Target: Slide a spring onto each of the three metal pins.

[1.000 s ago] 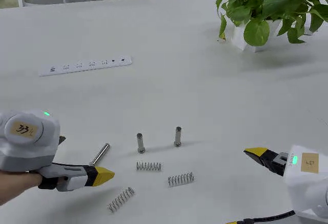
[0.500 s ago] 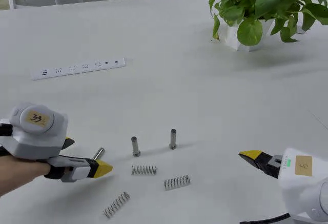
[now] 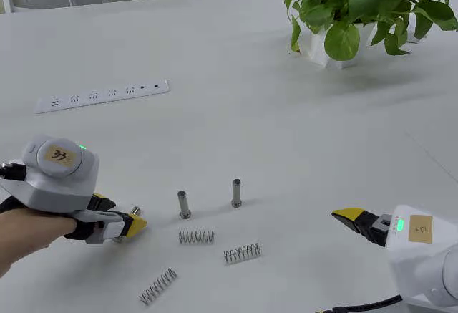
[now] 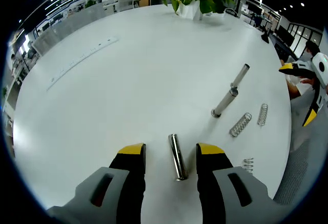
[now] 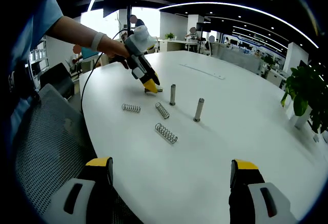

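Left gripper [image 3: 127, 218] has dropped over fallen pin [image 4: 177, 157], jaws apart, seemingly not gripping yet; right gripper [image 5: 171, 165] wide open. All three springs [image 3: 196, 236] loose, none threaded.

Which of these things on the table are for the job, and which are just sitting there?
For the job:
lying pin, between the open jaws of the left tool
two standing pins
three springs

Just lying about:
power strip
potted plant
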`<state>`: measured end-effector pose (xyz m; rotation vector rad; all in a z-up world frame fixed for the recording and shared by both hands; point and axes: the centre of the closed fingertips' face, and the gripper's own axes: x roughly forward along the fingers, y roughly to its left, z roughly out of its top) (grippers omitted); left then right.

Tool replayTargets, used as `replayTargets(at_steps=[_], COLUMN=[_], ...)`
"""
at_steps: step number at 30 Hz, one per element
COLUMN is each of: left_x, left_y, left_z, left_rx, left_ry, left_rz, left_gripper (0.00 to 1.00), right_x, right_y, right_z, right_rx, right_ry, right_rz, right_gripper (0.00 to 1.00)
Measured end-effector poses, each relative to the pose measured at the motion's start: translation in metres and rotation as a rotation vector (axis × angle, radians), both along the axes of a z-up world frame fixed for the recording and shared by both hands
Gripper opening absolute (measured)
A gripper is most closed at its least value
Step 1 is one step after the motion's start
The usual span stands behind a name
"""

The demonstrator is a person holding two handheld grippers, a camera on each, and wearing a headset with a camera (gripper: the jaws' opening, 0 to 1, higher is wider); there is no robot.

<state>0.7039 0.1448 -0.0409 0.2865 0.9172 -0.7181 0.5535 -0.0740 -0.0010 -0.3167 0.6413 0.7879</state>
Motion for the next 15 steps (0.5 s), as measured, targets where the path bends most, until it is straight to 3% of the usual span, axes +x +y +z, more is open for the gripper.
replayTargets(at_steps=[15], left_x=[0.0044], left_y=[-0.0062], left_z=[-0.0038], left_rx=[0.024], left_ry=[0.016], left_rz=[0.014], left_gripper=[0.16], right_x=[-0.0023], right_y=[0.0014], right_z=[0.0012], right_rx=[0.014], right_ry=[-0.007], right_rz=[-0.009], right_gripper=[0.95])
